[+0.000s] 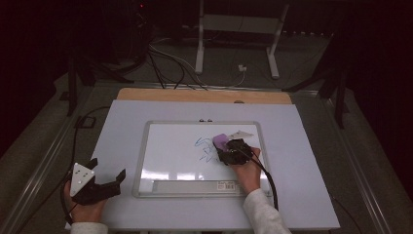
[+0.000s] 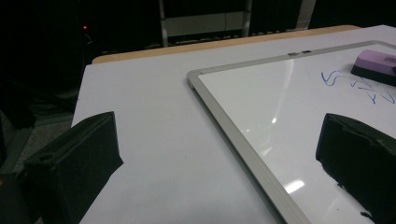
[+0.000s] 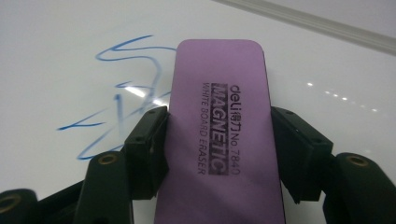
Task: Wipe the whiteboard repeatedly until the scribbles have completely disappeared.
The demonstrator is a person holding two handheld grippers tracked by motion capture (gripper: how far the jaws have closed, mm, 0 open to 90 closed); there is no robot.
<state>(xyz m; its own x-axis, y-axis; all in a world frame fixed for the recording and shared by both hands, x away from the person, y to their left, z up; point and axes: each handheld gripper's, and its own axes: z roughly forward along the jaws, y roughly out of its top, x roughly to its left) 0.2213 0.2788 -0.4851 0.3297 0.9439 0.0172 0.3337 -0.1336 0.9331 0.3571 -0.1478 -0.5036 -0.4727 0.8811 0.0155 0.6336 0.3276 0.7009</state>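
Two jaws of the right gripper clamp a purple whiteboard eraser by its long sides; eraser sits between them, long axis running straight out along the jaws, rounded far end past the tips over blue marker scribbles. Printed face up, flat on the whiteboard. Right hand reaches fwd over the board's lower edge, sleeve at wrist. Left gripper rests off the board's left side on the white table, jaws spread wide w/ nothing between; left hand behind it.
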